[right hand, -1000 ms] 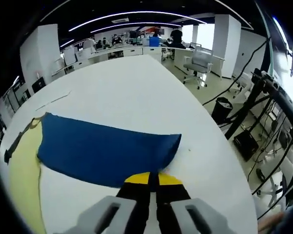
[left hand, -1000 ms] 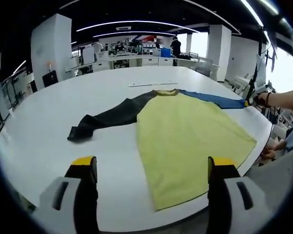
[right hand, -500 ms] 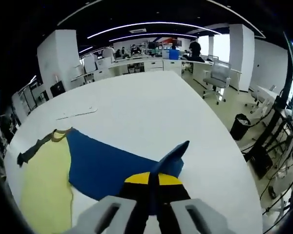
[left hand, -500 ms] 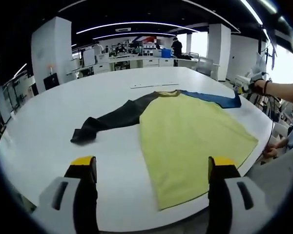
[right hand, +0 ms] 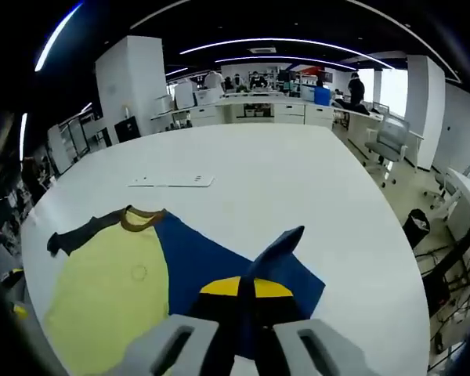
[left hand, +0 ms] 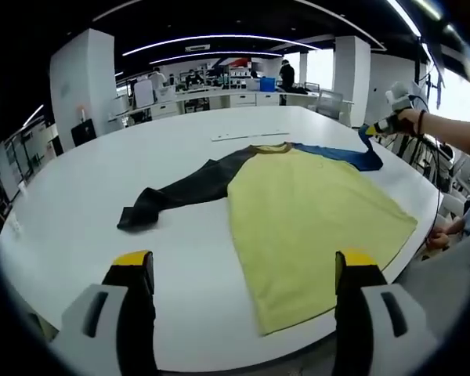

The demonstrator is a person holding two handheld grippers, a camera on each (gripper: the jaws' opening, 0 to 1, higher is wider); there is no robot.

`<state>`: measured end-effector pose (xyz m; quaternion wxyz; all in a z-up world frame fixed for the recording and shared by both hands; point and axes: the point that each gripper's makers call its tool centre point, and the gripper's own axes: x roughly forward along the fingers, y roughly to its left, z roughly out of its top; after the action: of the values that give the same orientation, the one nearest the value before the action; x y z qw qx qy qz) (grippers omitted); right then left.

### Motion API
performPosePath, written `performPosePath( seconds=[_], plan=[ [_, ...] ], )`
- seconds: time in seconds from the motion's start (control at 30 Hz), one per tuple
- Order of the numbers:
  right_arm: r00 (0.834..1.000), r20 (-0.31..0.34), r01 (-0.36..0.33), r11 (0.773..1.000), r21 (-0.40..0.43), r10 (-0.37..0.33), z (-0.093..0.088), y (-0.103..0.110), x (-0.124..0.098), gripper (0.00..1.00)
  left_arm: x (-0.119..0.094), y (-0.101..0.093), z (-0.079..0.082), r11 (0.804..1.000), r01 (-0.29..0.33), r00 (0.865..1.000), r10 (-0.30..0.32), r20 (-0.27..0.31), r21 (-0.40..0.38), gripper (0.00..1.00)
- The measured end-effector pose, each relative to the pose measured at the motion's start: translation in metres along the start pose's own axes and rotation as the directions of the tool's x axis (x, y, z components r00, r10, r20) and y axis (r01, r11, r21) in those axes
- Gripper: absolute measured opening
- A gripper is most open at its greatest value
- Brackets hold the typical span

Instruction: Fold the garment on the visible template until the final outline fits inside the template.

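on the white table (left hand: 78, 196) lies the garment (left hand: 305, 211), yellow body flat, black sleeve (left hand: 180, 192) outstretched; right gripper (right hand: 245, 294) pinches its raised blue sleeve (right hand: 278, 251). left gripper (left hand: 243, 270) gapes wide, empty.

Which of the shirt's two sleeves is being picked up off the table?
The blue sleeve: the right gripper pinches its cuff, raised off the white table. The black sleeve lies flat, untouched.

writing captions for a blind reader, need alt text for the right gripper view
The right gripper, jaws shut, lifts the cuff of a blue sleeve off a white table. The shirt's yellow body lies flat to the left.
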<state>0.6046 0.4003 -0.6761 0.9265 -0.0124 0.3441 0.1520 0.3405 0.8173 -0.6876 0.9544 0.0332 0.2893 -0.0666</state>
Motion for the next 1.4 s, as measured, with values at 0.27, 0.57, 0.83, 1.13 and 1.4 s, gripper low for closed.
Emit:
performPosePath(
  seconds=[0.27, 0.57, 0.83, 1.13, 1.4],
  plan=[
    [0.997, 0.022, -0.076, 0.996, -0.039, 0.077, 0.019, 0.044, 0.006, 0.0, 0.001, 0.0, 0.003, 1.0, 0.002, 1.0, -0.002, 0.01, -0.007, 0.94],
    [0.989, 0.012, -0.144, 0.987, -0.075, 0.145, 0.027, 0.09, 0.015, 0.0, 0.001, -0.001, 0.002, 1.0, 0.004, 1.0, -0.004, -0.002, 0.01, 0.94],
    [0.98, 0.011, -0.198, 0.978, -0.072, 0.199, 0.034, 0.127, 0.024, 0.0, 0.001, 0.001, 0.003, 1.0, -0.001, 1.0, 0.001, 0.004, 0.005, 0.94],
    [0.972, -0.003, -0.232, 0.968, -0.093, 0.233, 0.042, 0.161, 0.034, 0.0, 0.003, 0.0, 0.001, 1.0, -0.003, 1.0, 0.003, -0.006, 0.001, 0.93],
    [0.965, -0.024, -0.264, 0.956, -0.13, 0.263, 0.046, 0.195, 0.046, 0.0, 0.003, -0.003, 0.004, 1.0, 0.008, 1.0, -0.008, 0.008, -0.008, 0.92]
  ],
)
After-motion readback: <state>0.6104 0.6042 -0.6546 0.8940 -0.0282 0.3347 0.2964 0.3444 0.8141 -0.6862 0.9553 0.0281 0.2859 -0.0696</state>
